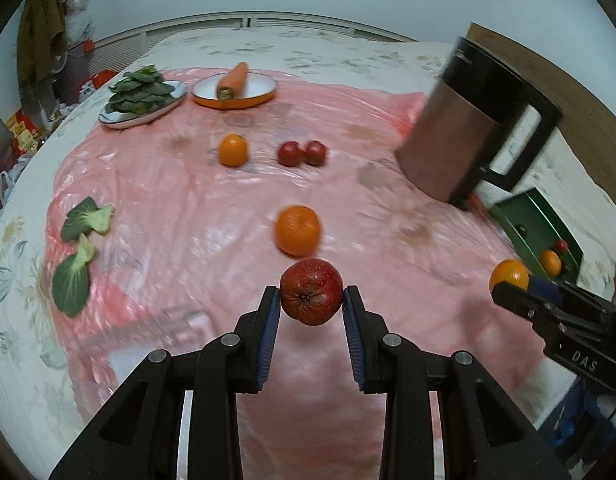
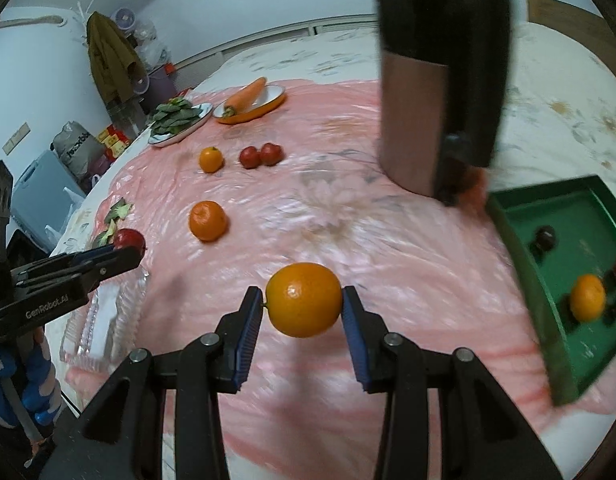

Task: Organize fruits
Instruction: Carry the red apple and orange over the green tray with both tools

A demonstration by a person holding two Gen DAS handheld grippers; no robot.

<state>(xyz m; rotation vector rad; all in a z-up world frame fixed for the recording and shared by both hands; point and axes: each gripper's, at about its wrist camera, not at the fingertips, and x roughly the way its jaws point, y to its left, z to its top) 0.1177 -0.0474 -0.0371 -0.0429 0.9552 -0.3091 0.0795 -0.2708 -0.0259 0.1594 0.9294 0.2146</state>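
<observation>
pink sheet [image 2: 348,220] motion-blurred, green tray [image 2: 520,280] cut off right, its dark fruits [image 2: 544,239] unidentifiable

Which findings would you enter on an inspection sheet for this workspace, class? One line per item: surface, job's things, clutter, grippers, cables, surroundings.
Surface: pink sheet spread over a floral cloth.
Job's things: apple and orange held; green tray with fruit inside; loose orange, small orange, two tomatoes.
Clutter: kettle, carrot dish, leaf plate, loose greens, glass dish.
Grippers: left gripper shut on apple; right gripper shut on orange.
Cables: nothing seen.
Surroundings: hanging coat, bags and boxes.
</observation>
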